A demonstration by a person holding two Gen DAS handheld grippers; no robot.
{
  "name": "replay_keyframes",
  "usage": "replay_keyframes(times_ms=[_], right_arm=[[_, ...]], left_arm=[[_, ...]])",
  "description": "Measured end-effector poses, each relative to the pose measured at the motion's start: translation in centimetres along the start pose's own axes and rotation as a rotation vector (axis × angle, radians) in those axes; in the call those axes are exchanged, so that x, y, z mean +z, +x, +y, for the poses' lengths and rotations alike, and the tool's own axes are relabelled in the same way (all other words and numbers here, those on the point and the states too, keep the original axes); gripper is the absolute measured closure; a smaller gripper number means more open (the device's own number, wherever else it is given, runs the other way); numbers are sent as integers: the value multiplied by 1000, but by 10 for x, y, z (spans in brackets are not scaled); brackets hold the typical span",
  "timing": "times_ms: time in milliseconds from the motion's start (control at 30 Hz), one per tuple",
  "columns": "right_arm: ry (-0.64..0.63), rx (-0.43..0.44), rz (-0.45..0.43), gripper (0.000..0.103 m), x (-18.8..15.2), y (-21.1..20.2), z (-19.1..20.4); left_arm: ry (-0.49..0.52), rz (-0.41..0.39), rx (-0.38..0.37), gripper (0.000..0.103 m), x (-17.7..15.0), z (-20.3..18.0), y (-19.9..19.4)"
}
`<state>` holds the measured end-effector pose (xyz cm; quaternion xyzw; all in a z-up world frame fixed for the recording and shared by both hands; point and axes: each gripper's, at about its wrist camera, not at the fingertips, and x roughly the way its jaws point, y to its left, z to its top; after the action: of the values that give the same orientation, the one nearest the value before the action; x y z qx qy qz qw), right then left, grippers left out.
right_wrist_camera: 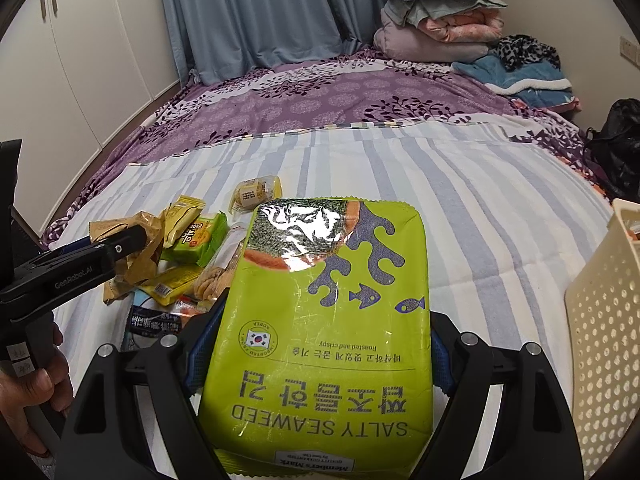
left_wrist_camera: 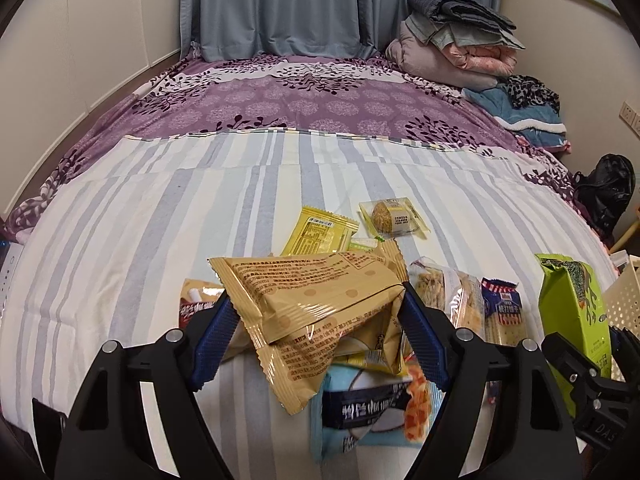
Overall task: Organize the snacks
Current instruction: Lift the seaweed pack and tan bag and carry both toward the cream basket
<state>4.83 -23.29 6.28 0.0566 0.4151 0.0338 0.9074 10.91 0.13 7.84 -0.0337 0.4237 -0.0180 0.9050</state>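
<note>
Seaweed pack (right_wrist_camera: 320,320), one, lies long-ways between the right gripper (right_wrist_camera: 316,360) jaws, squeezed; left gripper (left_wrist_camera: 316,320) squeezes one tan packet (left_wrist_camera: 320,300).

The snack pile (right_wrist_camera: 176,268) lies on the bed (right_wrist_camera: 480,208), the basket (right_wrist_camera: 600,320) to its right, folded bedding (right_wrist_camera: 436,20) behind.

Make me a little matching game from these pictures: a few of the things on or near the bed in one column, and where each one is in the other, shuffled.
Things:
1. green seaweed pack
2. tan wrapper snack
3. cream perforated basket
4. folded blankets

Places:
A. piled at the far corner of the bed, by the curtain
B. gripped in the right tongs
C. standing at the right edge of the right view
D. gripped in the left tongs, above the snack pile

Pairs: 1-B, 2-D, 3-C, 4-A
</note>
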Motion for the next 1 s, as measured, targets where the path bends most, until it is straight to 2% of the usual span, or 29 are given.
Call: replay_keyframes(times_ms=[333,633,1000], right_arm=[[25,-2,-56,22,-12,-46,-17],[75,-29,-131,22,-19,-90,-43],[167,-153,-250,22,-35,-157,-105]], left_arm=[[12,-15,-43,24,-25,-4,-39],[59,-54,-102,24,-33,-29,-74],[123,-84,-160,24,-42,-62,-106]])
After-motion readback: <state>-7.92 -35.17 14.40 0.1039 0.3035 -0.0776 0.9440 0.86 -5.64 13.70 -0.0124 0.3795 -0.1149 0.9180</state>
